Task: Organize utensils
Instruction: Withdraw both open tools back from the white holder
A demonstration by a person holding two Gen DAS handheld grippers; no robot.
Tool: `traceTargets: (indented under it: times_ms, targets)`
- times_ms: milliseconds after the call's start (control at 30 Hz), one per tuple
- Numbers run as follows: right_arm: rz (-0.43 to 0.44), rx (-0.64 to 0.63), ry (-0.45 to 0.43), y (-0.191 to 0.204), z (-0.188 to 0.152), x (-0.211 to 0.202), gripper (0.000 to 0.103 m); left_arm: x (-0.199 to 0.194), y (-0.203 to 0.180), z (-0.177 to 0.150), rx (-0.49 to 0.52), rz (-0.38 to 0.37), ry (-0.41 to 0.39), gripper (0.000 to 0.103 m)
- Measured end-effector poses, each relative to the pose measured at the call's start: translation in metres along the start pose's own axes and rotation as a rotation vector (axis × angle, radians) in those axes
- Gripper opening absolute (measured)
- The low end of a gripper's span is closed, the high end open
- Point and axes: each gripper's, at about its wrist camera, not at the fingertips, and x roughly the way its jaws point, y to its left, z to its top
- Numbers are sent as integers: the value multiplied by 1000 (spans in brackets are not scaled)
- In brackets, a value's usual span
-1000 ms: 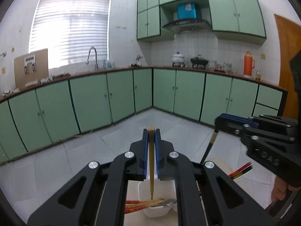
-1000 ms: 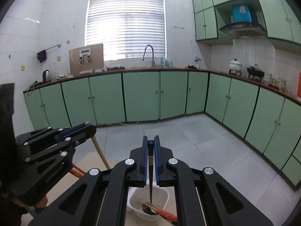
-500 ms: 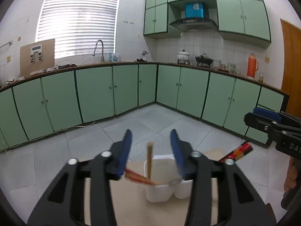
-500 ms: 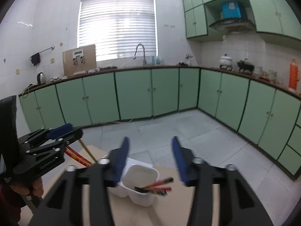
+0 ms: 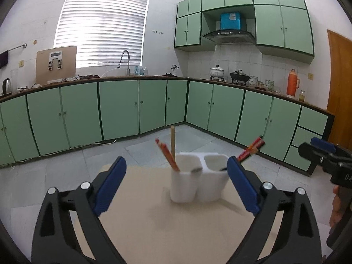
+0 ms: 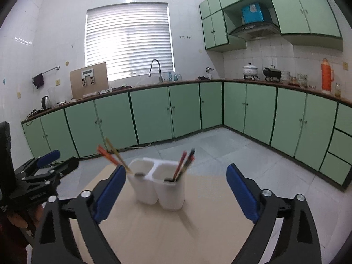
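Note:
A white two-cup utensil holder (image 5: 198, 178) stands on a beige table (image 5: 154, 220); it also shows in the right wrist view (image 6: 159, 184). Its left cup holds a wooden chopstick (image 5: 172, 142) and red chopsticks (image 5: 166, 154). Its right cup holds red and dark chopsticks (image 5: 252, 148), also in the right wrist view (image 6: 184, 162). My left gripper (image 5: 176, 187) is open and empty, back from the holder. My right gripper (image 6: 176, 189) is open and empty, also back from it. Each gripper shows at the edge of the other's view.
The table's far edge (image 6: 198, 177) lies just behind the holder, with grey tiled floor (image 6: 209, 145) beyond. Green cabinets (image 5: 118, 110) line the walls. The right gripper (image 5: 330, 165) is at the right; the left gripper (image 6: 39, 176) is at the left.
Both grippers were shut on a chopstick above the holder, then opened and let them drop into the cups. Both have pulled back and the jaws are now wide.

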Motion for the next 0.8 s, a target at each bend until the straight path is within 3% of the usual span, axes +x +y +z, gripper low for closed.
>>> traceTargets:
  times_ms: [267, 800]
  targets:
    - [36, 40, 58, 10, -24, -29, 97, -36, -5, -13, 6, 4, 20, 98]
    - [59, -40, -44, 43, -14, -88, 97, -108, -31, -9, 75, -1, -47, 98]
